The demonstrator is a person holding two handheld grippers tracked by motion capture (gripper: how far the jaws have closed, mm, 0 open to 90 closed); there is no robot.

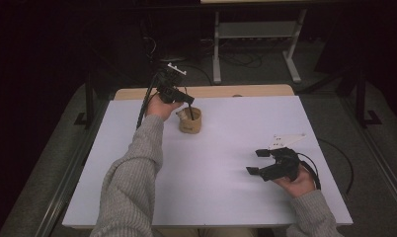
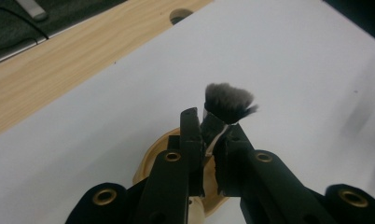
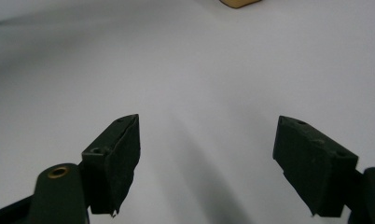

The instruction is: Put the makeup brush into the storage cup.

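Brush [image 2: 227,105] is sitting clamped in your left gripper [image 2: 209,135], over the cup [image 1: 189,121] near the desk's [image 1: 226,197] far edge. Your right gripper [image 1: 258,162] is resting wide open and holding nothing, near the right edge.

Brush [image 2: 227,105] handle hidden between left claw [image 2: 209,135] jaws

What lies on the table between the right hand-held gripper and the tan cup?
Nothing: in the high view, only bare white table separates the right hand-held gripper from the tan cup.

Soft grey-bristled brush [image 2: 228,102], tan wooden-looking cup [image 1: 189,121], smooth matt white table [image 1: 226,148]
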